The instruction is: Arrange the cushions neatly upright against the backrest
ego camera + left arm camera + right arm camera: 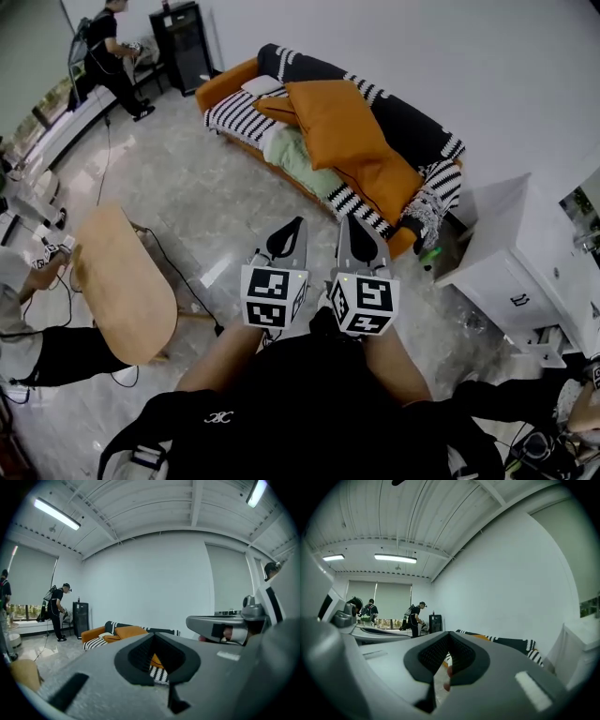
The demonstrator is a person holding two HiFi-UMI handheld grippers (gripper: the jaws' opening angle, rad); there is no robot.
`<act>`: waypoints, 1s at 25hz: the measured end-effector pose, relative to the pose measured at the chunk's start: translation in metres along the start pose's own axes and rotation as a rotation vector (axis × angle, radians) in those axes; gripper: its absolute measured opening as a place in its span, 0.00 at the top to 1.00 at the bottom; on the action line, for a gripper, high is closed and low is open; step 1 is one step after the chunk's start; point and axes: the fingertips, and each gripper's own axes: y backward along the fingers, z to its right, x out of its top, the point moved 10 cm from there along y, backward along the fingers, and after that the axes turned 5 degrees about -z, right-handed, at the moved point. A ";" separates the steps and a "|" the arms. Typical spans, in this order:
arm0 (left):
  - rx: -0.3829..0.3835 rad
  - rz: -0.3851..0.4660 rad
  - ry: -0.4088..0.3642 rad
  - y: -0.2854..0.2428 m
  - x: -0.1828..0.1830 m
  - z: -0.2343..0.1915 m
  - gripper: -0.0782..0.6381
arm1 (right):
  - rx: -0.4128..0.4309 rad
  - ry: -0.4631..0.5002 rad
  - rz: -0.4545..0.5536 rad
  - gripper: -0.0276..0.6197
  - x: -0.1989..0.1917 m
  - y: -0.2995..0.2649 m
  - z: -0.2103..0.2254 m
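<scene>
An orange sofa [225,82] with a black-and-white striped throw [412,127] stands against the white wall. A large orange cushion [336,122] lies slumped across the seat and backrest. A second orange cushion [386,180] lies below it, and a pale green cushion [302,157] lies flat on the seat. A black-and-white cushion [431,202] rests at the right end. My left gripper [298,223] and right gripper [345,221] are side by side, shut and empty, short of the sofa's front edge. The sofa [96,633] shows in the left gripper view beyond the shut jaws.
A wooden table [122,281] stands to the left, with a cable on the floor beside it. A white cabinet [525,253] stands right of the sofa. A black speaker [181,42] and a person [108,52] are at the far back left. Another person's arm [28,281] is at the left edge.
</scene>
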 end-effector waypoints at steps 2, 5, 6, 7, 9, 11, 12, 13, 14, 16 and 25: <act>0.008 0.003 -0.002 -0.022 0.010 -0.008 0.88 | 0.007 0.012 -0.008 0.95 0.004 -0.026 0.010; 0.015 0.022 -0.007 -0.057 0.034 -0.017 0.88 | 0.010 0.020 -0.014 0.95 0.022 -0.066 0.035; 0.019 0.023 -0.009 -0.070 0.042 -0.019 0.88 | 0.009 0.015 -0.014 0.95 0.028 -0.078 0.045; 0.022 0.022 -0.009 -0.084 0.049 -0.021 0.88 | 0.009 0.008 -0.013 0.95 0.034 -0.090 0.054; 0.025 0.017 -0.007 -0.112 0.061 -0.024 0.88 | 0.009 -0.007 -0.013 0.95 0.043 -0.112 0.073; 0.027 0.014 -0.010 -0.139 0.070 -0.027 0.88 | 0.009 -0.015 -0.018 0.95 0.046 -0.134 0.090; 0.029 0.014 -0.011 -0.151 0.073 -0.029 0.88 | 0.009 -0.017 -0.023 0.95 0.047 -0.145 0.098; 0.033 0.013 -0.011 -0.164 0.076 -0.032 0.88 | 0.009 -0.017 -0.029 0.95 0.047 -0.156 0.105; 0.037 0.012 -0.009 -0.176 0.080 -0.034 0.88 | 0.011 -0.018 -0.033 0.95 0.048 -0.167 0.112; 0.047 0.009 -0.004 -0.199 0.086 -0.038 0.88 | 0.017 -0.018 -0.038 0.95 0.051 -0.187 0.127; 0.085 -0.008 0.007 -0.285 0.105 -0.050 0.88 | 0.047 -0.031 -0.056 0.95 0.057 -0.263 0.181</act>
